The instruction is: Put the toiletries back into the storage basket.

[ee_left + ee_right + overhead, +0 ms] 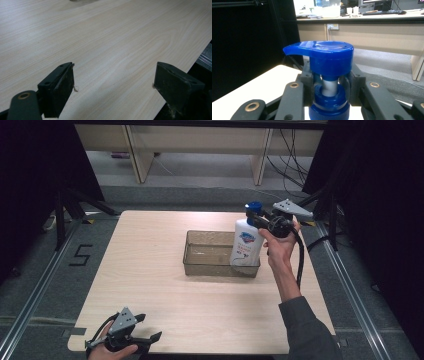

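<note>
Pale wood-grain table (165,285) is seen on a grey floor, with dark curtains at both sides and light desks behind. At the near left corner of the table, the left gripper (150,327) is held low in a hand, its jaws spread wide apart with nothing between them; bare tabletop is seen between them in the left gripper view. Toward the right of the table, a clear plastic tray (210,255) is placed. At its right end a white pump bottle (246,245) is kept upright, its base inside the tray. The right gripper (260,219) is clamped on the bottle's neck, just under the blue pump head (324,53).
</note>
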`<state>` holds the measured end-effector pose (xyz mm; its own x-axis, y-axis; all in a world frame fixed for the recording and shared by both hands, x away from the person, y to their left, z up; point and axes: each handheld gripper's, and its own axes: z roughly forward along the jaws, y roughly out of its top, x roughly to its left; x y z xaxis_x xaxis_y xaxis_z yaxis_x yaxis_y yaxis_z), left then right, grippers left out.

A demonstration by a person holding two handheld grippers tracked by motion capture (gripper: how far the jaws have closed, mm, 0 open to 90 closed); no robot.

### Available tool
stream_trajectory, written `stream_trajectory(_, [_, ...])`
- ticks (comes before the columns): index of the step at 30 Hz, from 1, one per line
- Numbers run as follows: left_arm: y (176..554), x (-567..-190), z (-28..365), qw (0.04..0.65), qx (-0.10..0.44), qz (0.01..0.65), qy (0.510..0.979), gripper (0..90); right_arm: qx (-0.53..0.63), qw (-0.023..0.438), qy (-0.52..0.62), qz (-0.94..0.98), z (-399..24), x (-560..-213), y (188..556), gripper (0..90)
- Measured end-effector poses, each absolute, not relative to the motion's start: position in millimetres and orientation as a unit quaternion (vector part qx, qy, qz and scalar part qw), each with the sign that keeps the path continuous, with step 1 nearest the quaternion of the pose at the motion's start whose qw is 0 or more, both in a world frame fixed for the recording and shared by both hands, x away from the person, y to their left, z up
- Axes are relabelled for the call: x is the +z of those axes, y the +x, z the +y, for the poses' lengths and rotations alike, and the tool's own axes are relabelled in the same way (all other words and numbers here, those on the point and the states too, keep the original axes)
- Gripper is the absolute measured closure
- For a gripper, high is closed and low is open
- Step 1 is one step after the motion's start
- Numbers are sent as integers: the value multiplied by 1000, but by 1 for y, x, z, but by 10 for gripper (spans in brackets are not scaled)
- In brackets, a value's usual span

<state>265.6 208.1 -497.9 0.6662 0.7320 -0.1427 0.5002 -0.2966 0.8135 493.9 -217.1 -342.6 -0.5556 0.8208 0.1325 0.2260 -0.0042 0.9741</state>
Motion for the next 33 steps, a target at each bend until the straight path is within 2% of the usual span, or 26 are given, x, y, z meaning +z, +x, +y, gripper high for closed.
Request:
stream_trajectory(27, [265,-498,208,449,126,386,796,159,586,262,390,660,-221,-353,491,644])
stream_trajectory(28, [265,-498,208,449,126,386,796,159,600,246,391,653,-221,-354,490,563])
stream_trajectory(30, [265,-498,208,449,128,387,795,160,605,235,400,647,-221,-354,490,537])
stream_trajectory(31, [265,-498,208,448,127,386,797,159,597,221,414,651,-220,-356,492,435])
stream_trajectory(32, [267,-497,211,434,133,375,809,159,595,216,421,649,-219,-357,493,389])
stream_trajectory(33, [267,-497,211,434,133,375,809,160,595,216,421,649,-219,-357,493,389])
